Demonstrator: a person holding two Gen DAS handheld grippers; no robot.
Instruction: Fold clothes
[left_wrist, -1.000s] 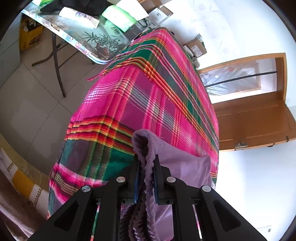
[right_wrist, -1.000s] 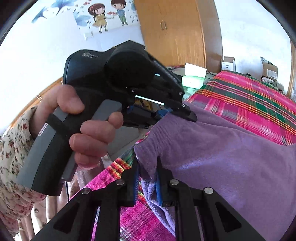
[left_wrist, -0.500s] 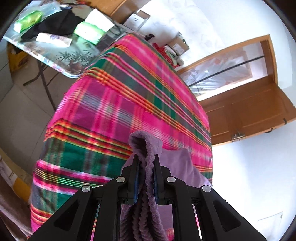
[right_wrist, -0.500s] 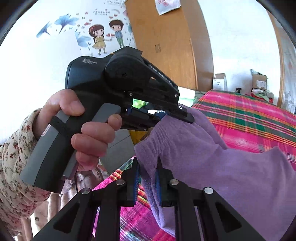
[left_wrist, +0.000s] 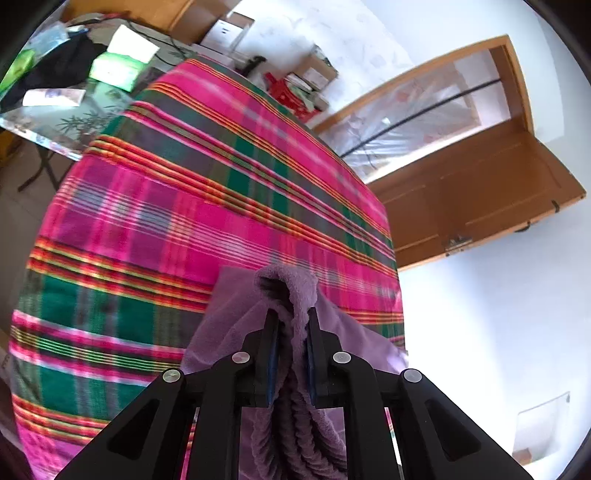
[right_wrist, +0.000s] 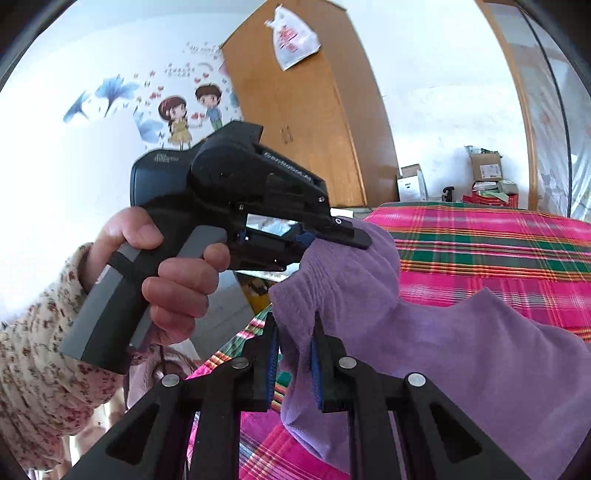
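A purple fleece garment hangs by its ribbed edge above the plaid bed cover. My right gripper is shut on one corner of that edge. My left gripper is shut on the other corner of the purple garment, held above the plaid cover. In the right wrist view the left gripper shows side-on, held in a hand with a floral sleeve, its fingers clamped on the cloth. The garment's lower part drapes down onto the bed.
A glass-topped table with boxes and dark cloth stands beyond the bed's far left corner. A wooden wardrobe and cardboard boxes are against the wall. An open wooden door is on the right.
Both grippers have risen with the purple garment, lifting its edge higher above the bed. The grip on the cloth is unchanged.
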